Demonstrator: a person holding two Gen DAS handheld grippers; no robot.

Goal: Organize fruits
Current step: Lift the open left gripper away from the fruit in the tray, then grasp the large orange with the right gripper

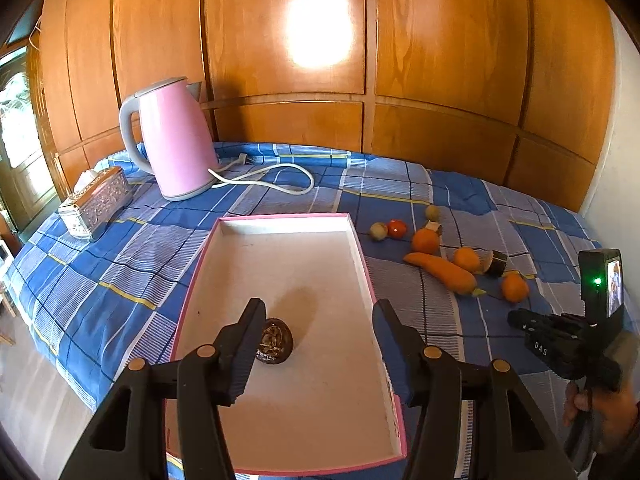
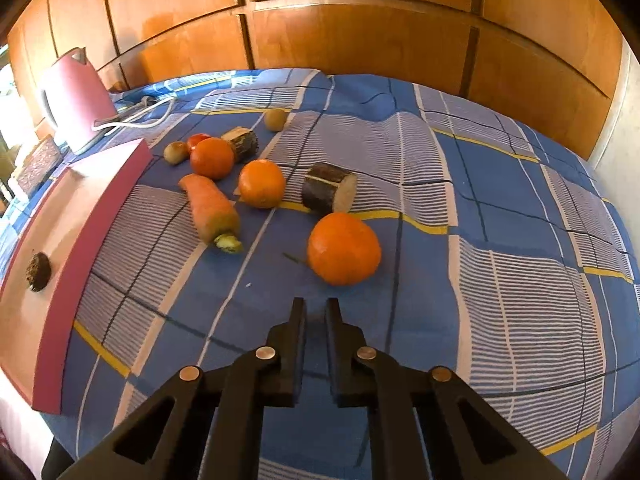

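Observation:
A pink-rimmed white tray (image 1: 362, 248) lies on the blue checked cloth. A dark wrinkled fruit (image 1: 276, 342) lies inside it, next to my left finger. My left gripper (image 1: 318, 312) is open above the tray and holds nothing. My right gripper (image 2: 316, 308) has its jaws nearly together with a narrow gap and is empty, just short of the nearest orange (image 2: 344, 248). Beyond it lie two more oranges (image 2: 262, 183), a carrot (image 2: 212, 208), two wood-like cut pieces (image 2: 328, 188), small green fruits (image 2: 275, 119) and a red one (image 2: 198, 139). The tray also shows at the left of the right wrist view (image 2: 92, 216).
A pink kettle (image 1: 176, 140) with a white cord (image 1: 280, 180) stands at the back left. A silver patterned box (image 1: 96, 204) sits left of the tray. Wooden panelling (image 1: 440, 60) runs behind the table. The right gripper's body (image 1: 576, 332) shows at the right of the left wrist view.

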